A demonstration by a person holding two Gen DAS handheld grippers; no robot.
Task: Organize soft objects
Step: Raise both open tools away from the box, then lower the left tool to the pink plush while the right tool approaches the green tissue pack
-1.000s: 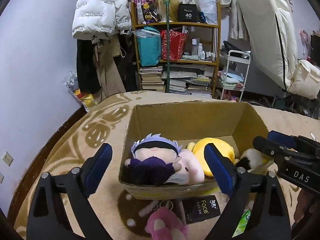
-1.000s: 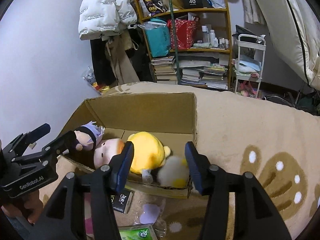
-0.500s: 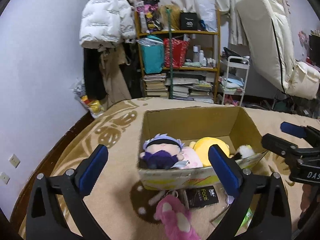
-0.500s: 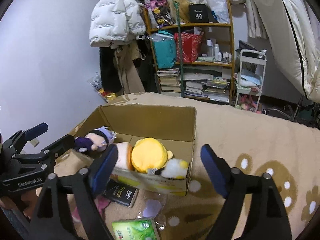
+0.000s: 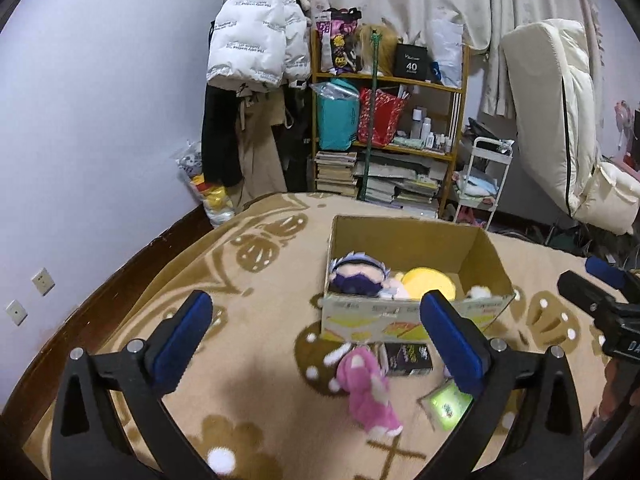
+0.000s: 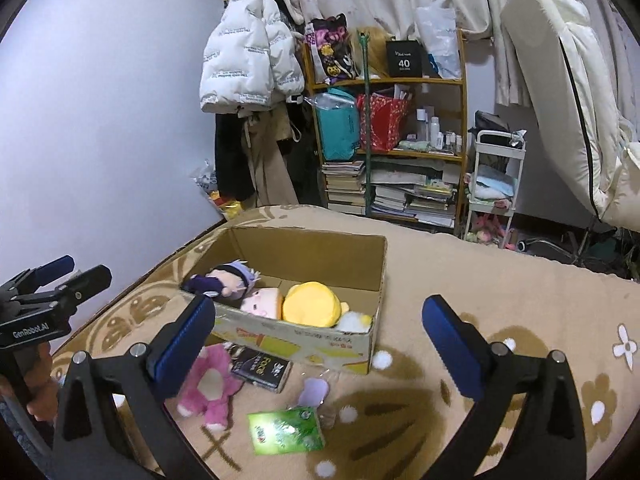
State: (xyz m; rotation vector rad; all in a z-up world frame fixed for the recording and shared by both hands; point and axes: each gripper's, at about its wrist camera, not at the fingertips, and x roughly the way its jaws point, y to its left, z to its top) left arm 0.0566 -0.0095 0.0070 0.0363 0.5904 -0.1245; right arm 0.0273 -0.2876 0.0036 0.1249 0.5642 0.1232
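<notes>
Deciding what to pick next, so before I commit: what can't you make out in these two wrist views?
- Small white plush in the cardboard box: both views, mostly hidden behind the round yellow plush and the box's front wall.
- Pale purple item on the blanket: right view, too blurred to identify; left view, hidden behind a blue finger pad.
- Green packet: left view, partly hidden by that finger; print unreadable.

Toys crowd the box [image 6: 376,280]; blanket [image 6: 500,292] rightward lies open.
</notes>
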